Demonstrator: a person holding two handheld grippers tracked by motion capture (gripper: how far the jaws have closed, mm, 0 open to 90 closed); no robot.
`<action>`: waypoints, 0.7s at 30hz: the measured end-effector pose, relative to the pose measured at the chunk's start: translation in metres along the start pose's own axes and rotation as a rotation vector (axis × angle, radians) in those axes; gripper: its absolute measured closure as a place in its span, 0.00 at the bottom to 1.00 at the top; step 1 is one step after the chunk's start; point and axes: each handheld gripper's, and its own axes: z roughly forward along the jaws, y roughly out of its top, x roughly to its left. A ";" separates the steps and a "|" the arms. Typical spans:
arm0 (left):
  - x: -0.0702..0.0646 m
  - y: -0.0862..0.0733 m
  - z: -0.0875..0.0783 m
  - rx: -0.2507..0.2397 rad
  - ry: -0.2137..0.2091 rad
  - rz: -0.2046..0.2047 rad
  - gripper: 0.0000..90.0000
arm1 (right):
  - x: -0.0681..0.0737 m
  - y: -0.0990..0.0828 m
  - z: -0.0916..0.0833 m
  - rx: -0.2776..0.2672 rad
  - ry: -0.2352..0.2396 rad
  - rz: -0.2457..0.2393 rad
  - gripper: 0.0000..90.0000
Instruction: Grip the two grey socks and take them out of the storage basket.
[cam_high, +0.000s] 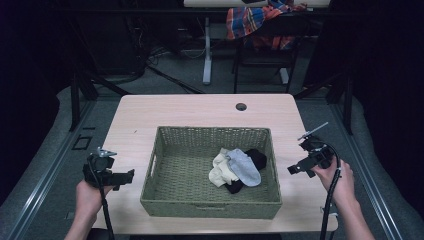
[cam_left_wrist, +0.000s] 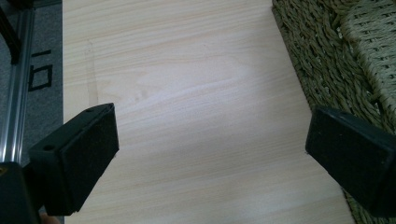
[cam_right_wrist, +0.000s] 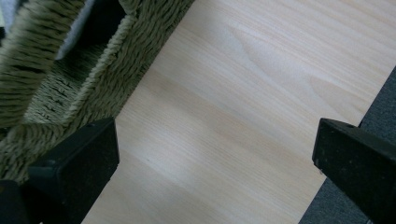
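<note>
- My left gripper (cam_high: 129, 176) and right gripper (cam_high: 292, 169): both jaws wide apart, empty, flanking the basket (cam_high: 210, 202).
- Socks (cam_high: 239, 169) piled inside the basket, right of centre.
- Looks like pre-grasp; next, I'd reach the right gripper in over the rim.

The high view looks forward and down from above the person's side, taking in the whole pale wooden table (cam_high: 150, 115). Each gripper view looks close down along its own black jaws at bare tabletop, with the green woven rectangular basket (cam_left_wrist: 322, 51) beside them; both share it with the high view.
</note>
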 end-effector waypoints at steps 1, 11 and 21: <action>0.000 0.000 0.000 0.000 0.000 -0.001 0.03 | 0.000 0.001 -0.001 0.000 0.006 -0.001 0.00; -0.001 0.000 0.001 0.007 -0.002 0.000 0.03 | 0.007 0.013 -0.024 -0.043 0.022 -0.013 0.00; -0.001 0.000 0.001 0.006 -0.002 -0.001 0.03 | 0.020 0.032 -0.049 -0.086 0.014 -0.050 0.00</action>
